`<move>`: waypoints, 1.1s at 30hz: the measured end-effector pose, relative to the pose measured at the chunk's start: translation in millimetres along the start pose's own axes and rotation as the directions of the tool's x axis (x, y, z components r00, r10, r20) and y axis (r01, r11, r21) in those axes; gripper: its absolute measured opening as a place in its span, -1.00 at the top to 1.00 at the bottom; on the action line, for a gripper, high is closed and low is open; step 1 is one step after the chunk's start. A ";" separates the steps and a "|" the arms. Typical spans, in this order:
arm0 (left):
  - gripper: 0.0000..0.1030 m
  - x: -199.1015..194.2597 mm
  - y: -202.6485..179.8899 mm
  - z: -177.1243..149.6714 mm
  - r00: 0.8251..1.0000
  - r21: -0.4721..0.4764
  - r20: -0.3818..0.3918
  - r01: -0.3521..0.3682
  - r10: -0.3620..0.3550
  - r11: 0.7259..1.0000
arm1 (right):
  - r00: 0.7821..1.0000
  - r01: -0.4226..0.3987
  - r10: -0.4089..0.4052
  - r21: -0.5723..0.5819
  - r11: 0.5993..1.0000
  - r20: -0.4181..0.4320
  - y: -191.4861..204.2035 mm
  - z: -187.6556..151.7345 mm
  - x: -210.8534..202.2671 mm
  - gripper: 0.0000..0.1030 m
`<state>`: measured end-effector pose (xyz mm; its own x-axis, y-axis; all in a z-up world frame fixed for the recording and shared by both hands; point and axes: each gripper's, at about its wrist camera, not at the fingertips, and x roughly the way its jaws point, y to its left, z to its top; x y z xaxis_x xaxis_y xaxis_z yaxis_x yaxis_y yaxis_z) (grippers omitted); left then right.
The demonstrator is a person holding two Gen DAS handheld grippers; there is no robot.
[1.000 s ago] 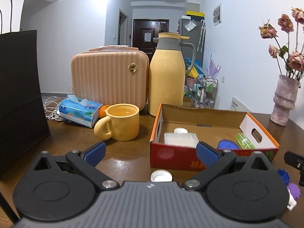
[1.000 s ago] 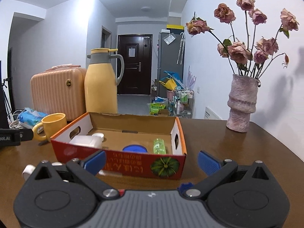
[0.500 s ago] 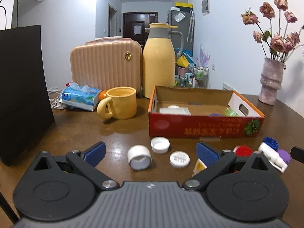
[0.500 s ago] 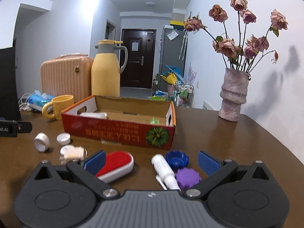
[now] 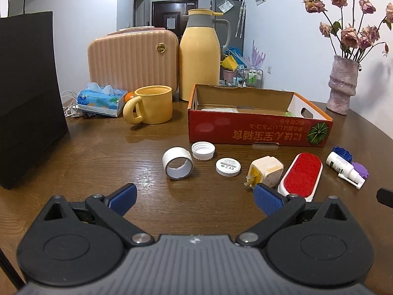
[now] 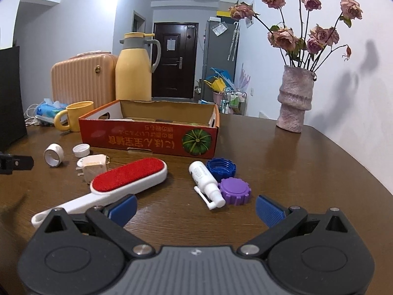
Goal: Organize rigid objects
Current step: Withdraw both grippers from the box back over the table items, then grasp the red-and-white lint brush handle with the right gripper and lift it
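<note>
Grippers hung low over the wooden table (image 5: 98,152), both empty with jaws spread wide: the left gripper (image 5: 195,198) faced a white tape roll (image 5: 177,166), while the right gripper (image 6: 195,207) sat just behind a white spray bottle (image 6: 205,184) and a purple cap (image 6: 234,191). Beside these lay a red lint brush (image 6: 127,177), a cream plug adapter (image 5: 266,174), a white disc (image 5: 228,167), a white cap (image 5: 203,150) and a blue cap (image 6: 221,167). Beyond them stood the red cardboard box (image 5: 258,129), then a yellow mug (image 5: 151,108).
</note>
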<state>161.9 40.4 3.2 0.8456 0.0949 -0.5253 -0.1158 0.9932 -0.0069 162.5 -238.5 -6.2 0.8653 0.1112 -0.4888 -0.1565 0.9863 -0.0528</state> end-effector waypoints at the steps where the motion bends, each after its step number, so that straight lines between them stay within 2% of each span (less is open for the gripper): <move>1: -1.00 -0.3 -0.1 -0.4 1.000 0.000 0.000 0.002 -0.002 1.000 | 1.000 -0.008 0.008 -0.001 1.000 0.001 1.9 0.8 0.2 -1.00; 9: -1.00 0.8 4.8 -2.2 1.000 0.001 -0.006 -0.004 0.004 1.000 | 0.996 -0.089 0.088 -0.010 0.996 -0.027 32.3 11.9 24.3 -1.00; 16: -1.00 9.1 18.8 -6.9 1.000 0.000 -0.024 -0.012 0.012 1.000 | 0.990 -0.124 0.122 -0.022 0.992 -0.068 73.5 24.5 58.3 -1.00; 22: -1.00 18.8 30.8 -9.8 1.000 -0.004 -0.029 -0.001 0.000 1.000 | 0.989 -0.053 0.052 -0.005 0.999 -0.142 99.9 27.2 91.4 -1.00; 28: -1.00 28.4 40.6 -15.2 0.998 -0.022 -0.032 0.049 -0.050 0.999 | 0.981 -0.027 0.036 0.047 0.999 -0.191 113.1 20.4 112.7 -0.99; 33: -1.00 36.2 44.2 -19.2 0.995 -0.047 -0.057 0.079 -0.081 0.996 | 0.978 -0.002 0.013 0.054 0.999 -0.206 117.3 16.4 122.1 -0.82</move>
<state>177.4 86.4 -32.4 0.8212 0.0101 -0.5705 -0.0733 0.9934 -0.0879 257.6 -107.2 -57.8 0.7465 0.0966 -0.6584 -0.1321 0.9912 -0.0044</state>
